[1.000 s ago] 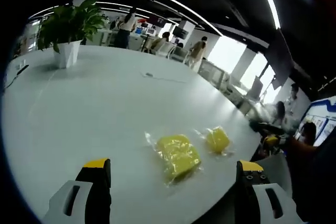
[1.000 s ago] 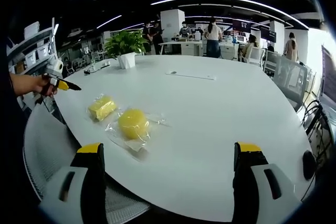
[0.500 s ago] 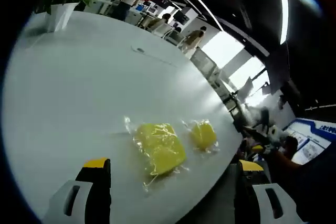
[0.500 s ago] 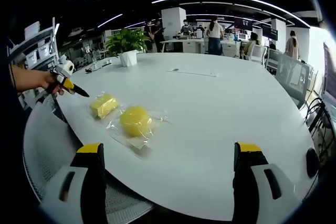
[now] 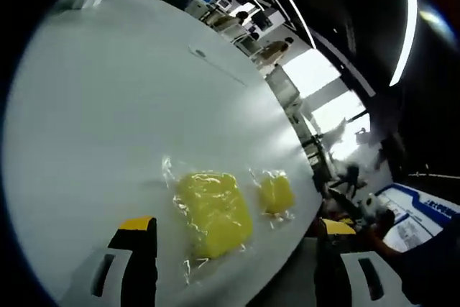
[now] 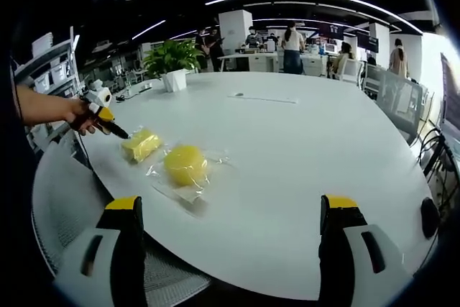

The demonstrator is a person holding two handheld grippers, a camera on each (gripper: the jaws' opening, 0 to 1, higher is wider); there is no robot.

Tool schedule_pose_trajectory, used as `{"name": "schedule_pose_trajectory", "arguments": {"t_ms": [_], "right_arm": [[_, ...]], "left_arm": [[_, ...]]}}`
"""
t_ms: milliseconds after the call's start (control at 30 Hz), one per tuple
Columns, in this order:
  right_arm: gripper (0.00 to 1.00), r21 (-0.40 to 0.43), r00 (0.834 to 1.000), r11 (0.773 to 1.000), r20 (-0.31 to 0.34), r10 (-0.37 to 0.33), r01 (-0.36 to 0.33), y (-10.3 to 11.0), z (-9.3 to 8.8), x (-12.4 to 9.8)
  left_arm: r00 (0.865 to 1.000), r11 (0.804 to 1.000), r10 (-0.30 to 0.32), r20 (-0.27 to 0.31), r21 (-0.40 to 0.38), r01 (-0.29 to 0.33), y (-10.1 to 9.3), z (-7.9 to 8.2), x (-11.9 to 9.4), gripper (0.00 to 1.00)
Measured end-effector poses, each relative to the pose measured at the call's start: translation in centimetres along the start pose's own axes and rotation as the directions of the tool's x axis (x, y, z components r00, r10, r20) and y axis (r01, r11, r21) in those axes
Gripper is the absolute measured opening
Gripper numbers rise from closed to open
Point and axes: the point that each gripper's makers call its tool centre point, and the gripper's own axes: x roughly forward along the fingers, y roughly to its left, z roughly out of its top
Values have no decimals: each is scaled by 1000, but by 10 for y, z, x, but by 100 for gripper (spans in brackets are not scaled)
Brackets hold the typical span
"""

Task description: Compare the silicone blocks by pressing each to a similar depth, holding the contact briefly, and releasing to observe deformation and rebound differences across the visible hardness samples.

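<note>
The left gripper (image 6: pixel 108 117) shows small and blurred in the right gripper view, its tips dark against the counter (image 6: pixel 302 149); from the left gripper view its jaws stand wide apart. The rectangular silicone block (image 5: pixel 213 213) lies bagged, long axis running away from the camera, beside the smaller round block (image 5: pixel 276 193). The right gripper (image 6: pixel 233 210) hangs over the near edge, jaws wide apart.

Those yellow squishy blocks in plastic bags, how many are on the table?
2. The rectangular block lies near the table edge by the left gripper; the round block lies beside it.
</note>
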Motion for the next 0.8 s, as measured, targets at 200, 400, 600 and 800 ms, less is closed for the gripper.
{"name": "schedule_pose_trajectory", "arguments": {"t_ms": [200,400,600,800], "right_arm": [[97,-2,1000,1000,-4,3,-3,0,0,0],[97,0,1000,1000,-4,-1,1,-2,1,0],[97,-1,1000,1000,-1,0,0,0,2,1],[97,11,1000,1000,-12,3,-3,-1,-2,2]], "left_arm": [[1000,998,-8,-25,-65,7,6,0,11,81],[1000,994,-6,-30,-112,3,8,1,18,65],[995,991,37,-90,-128,-49,14,-11,27,55],[993,986,77,-86,-141,-89,22,-8,31,47]]}}
